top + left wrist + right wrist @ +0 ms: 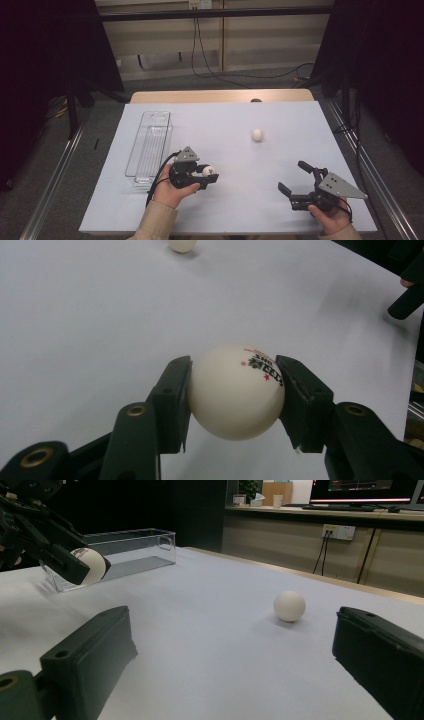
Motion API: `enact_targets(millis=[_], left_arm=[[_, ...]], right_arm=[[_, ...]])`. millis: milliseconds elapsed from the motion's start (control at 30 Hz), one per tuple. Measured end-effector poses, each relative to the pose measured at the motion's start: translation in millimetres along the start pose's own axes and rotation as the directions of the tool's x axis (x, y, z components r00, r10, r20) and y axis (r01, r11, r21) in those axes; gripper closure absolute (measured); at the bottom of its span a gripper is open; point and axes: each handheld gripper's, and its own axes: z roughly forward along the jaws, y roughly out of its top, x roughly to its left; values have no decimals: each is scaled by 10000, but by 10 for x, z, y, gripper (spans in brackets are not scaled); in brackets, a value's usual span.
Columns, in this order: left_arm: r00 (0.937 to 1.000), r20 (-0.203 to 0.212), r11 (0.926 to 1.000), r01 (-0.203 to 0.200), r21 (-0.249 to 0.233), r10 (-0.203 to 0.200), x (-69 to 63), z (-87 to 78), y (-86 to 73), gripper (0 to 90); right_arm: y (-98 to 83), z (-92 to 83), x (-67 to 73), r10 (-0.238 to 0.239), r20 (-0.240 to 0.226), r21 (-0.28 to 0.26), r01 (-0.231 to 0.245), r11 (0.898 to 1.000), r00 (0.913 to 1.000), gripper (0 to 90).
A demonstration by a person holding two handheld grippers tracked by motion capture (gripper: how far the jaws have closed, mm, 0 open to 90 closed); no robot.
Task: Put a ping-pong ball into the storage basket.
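I have the left gripper (234,390) clamped on the cream-white ping-pong ball with red and black print (235,392) — its jaws press the ball from both sides, and the ball sits just above the white-covered counter (225,150), just beside the clear plastic rectangular bin (150,147). A second plain white ball (257,134) lies on the counter well apart from that bin. My right gripper (294,179) has its jaws spread wide, nothing between them — also well apart from the bin.

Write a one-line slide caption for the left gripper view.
Left gripper shut on a printed white ball above the white table.
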Motion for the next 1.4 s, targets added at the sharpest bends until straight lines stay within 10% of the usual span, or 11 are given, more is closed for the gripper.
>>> enact_targets(millis=[1400], left_arm=[[9982,-452,9989,375,-281,-387,131,-188,-9,509]], right_arm=[[1,0,3,1,-2,6,-1,10000,10000,27]])
